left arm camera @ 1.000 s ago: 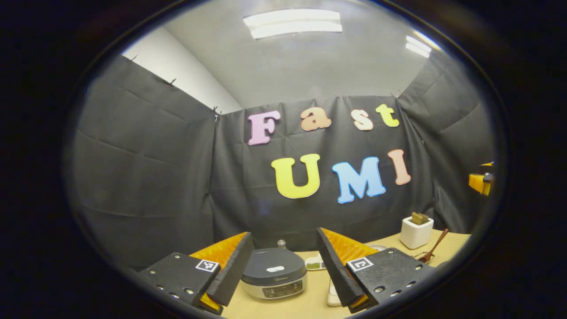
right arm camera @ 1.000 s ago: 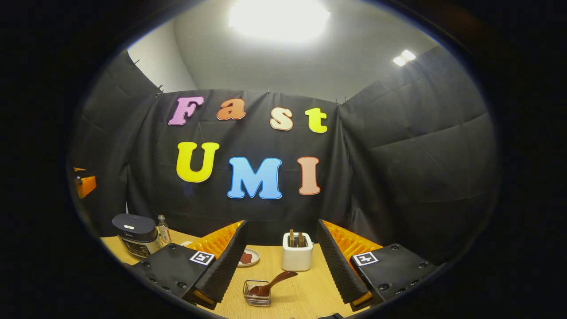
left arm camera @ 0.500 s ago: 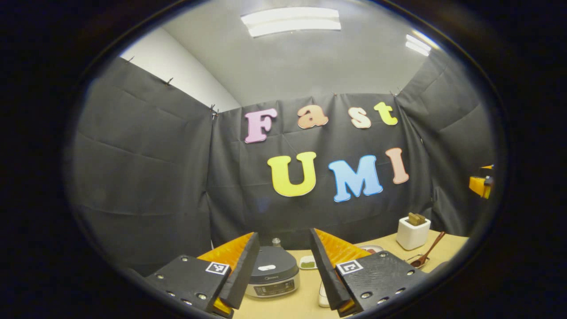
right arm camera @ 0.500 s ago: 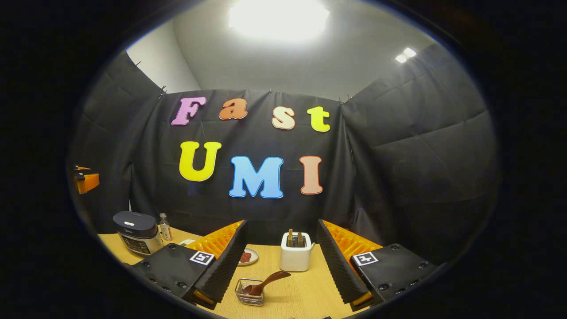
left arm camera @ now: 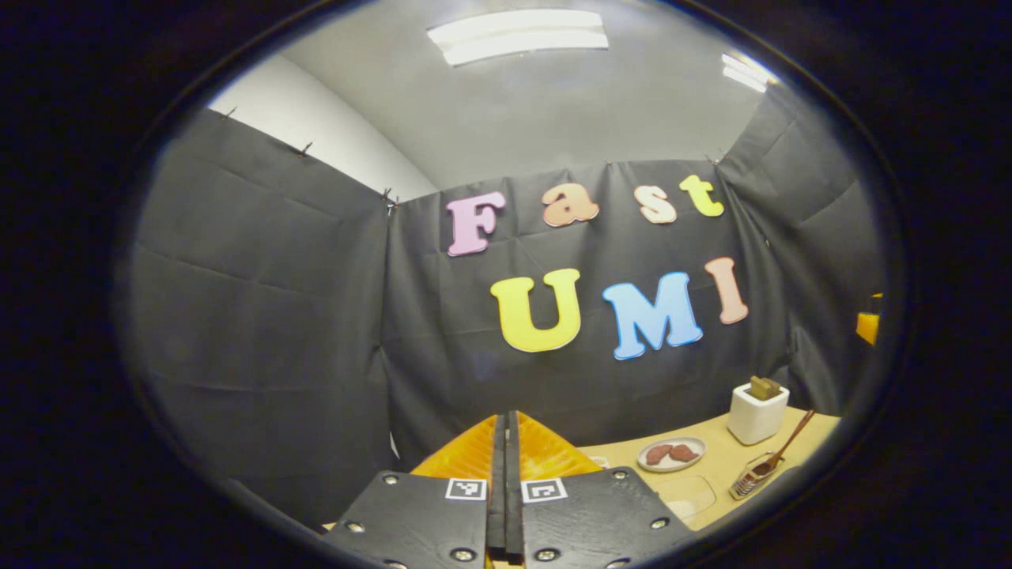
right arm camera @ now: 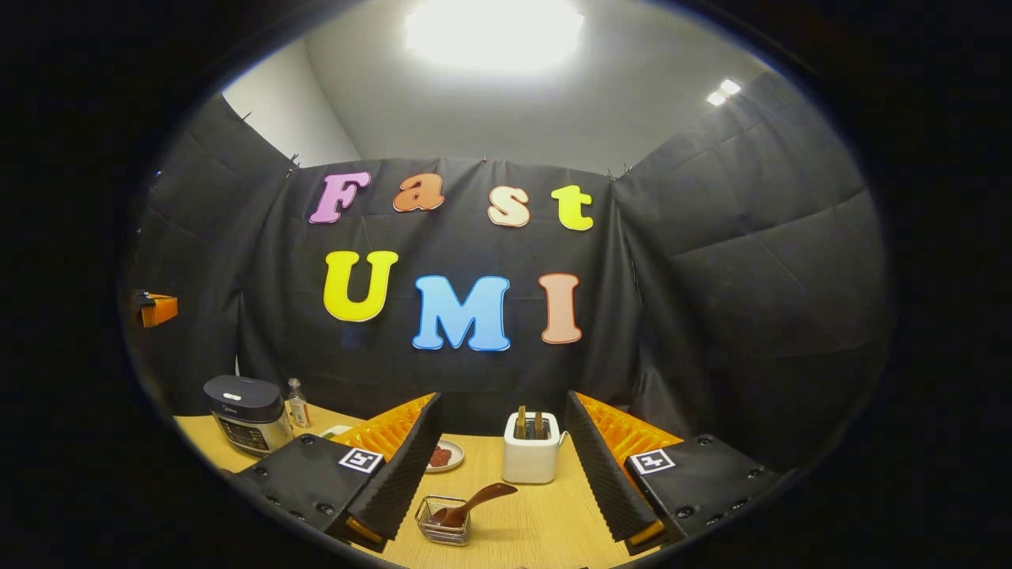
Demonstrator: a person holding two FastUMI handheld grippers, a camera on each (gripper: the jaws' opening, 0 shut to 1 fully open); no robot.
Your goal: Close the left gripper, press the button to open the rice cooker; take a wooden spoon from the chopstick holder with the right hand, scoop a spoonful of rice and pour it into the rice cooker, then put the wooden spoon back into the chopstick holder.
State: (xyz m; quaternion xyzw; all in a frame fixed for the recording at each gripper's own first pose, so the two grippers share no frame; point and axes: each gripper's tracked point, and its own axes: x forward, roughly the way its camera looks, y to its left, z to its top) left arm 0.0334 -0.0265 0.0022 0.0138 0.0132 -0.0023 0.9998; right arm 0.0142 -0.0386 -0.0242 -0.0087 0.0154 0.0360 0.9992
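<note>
Rice cooker point(right arm camera: 248, 414), lid down, stands on the tabletop point(right arm camera: 522, 518) far left of the right gripper point(right arm camera: 501, 466), jaws apart, while the left gripper point(left arm camera: 506, 474), jaws pressed together on nothing, appears nearer its button, hidden beyond them.

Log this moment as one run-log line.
left claw: shut, empty | right claw: open, empty | rice cooker: lid down | wooden spoon: resting in wire basket

Bright ceiling light point(right arm camera: 494, 32) glaring overhead, dim black walls, fisheye-bent edges, sharp focus
</note>
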